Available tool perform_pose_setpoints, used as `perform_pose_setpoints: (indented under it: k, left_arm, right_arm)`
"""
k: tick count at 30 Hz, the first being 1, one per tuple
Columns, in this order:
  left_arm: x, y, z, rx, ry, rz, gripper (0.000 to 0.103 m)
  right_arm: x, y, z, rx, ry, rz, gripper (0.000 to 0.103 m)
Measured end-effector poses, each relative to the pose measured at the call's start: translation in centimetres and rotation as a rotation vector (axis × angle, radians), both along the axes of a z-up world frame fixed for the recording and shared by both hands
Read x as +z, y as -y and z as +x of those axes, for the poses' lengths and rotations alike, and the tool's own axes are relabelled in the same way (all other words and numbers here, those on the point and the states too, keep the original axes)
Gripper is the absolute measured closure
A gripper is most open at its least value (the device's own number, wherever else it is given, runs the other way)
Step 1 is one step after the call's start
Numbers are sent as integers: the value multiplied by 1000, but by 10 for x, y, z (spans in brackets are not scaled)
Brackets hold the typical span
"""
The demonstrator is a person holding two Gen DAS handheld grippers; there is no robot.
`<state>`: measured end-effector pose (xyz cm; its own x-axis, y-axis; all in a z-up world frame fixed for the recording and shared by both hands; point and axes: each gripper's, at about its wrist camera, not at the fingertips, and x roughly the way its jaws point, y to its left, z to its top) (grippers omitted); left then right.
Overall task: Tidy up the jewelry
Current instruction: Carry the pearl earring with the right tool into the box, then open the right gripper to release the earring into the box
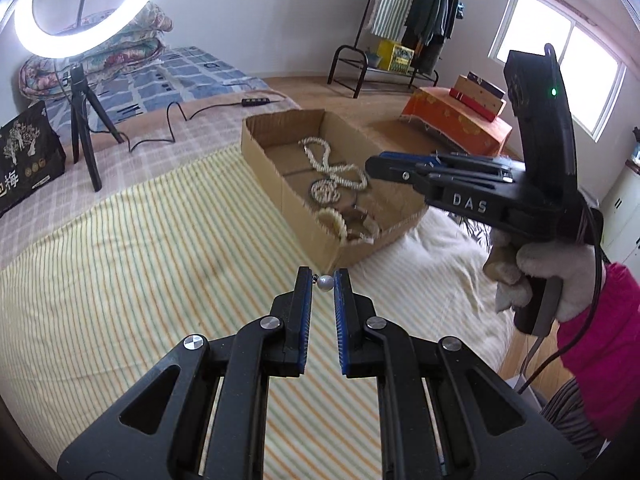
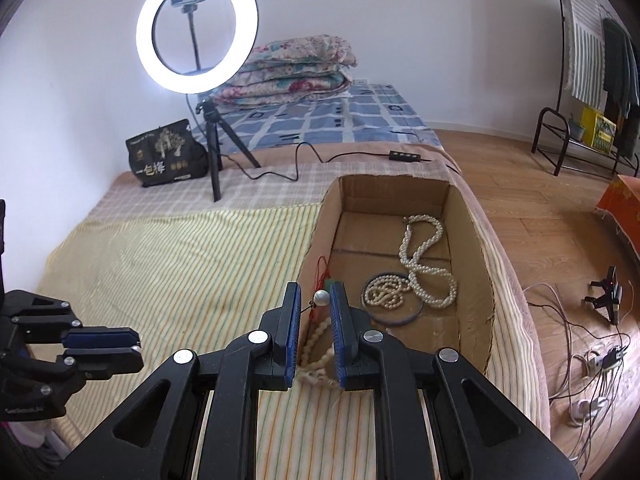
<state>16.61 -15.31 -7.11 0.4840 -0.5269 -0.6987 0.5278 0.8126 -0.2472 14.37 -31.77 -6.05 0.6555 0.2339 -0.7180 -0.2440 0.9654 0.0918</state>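
Observation:
My left gripper (image 1: 323,276) is shut on a pearl earring (image 1: 325,283), held above the striped bedspread just short of the cardboard box (image 1: 264,152). My right gripper (image 2: 316,290) is shut on a second pearl earring (image 2: 321,298) over the box's near end. In the box (image 2: 472,240) lie a long pearl necklace (image 2: 424,256), a coiled pearl strand inside a ring (image 2: 386,294), a cream bead bracelet (image 2: 316,344) and a red cord (image 2: 322,272). The right gripper (image 1: 370,168) hangs over the box in the left wrist view, held by a gloved hand (image 1: 560,276). The left gripper (image 2: 138,342) shows at the left edge in the right wrist view.
A lit ring light on a black tripod (image 2: 214,160) stands on the bed behind the box, beside a black bag (image 2: 168,152). Its cable and remote (image 2: 404,156) trail across the blanket. Folded quilts (image 2: 296,68) lie further back. On the floor are a clothes rack (image 1: 408,20), an orange-covered box (image 1: 452,120) and loose cables (image 2: 592,360).

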Motion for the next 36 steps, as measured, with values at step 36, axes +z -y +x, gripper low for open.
perform_pose_setpoints:
  k: [36]
  left_arm:
    - [-19,82,56,2,15,-35,94]
  right_arm:
    - [-20,29,88,-150,16,62,90]
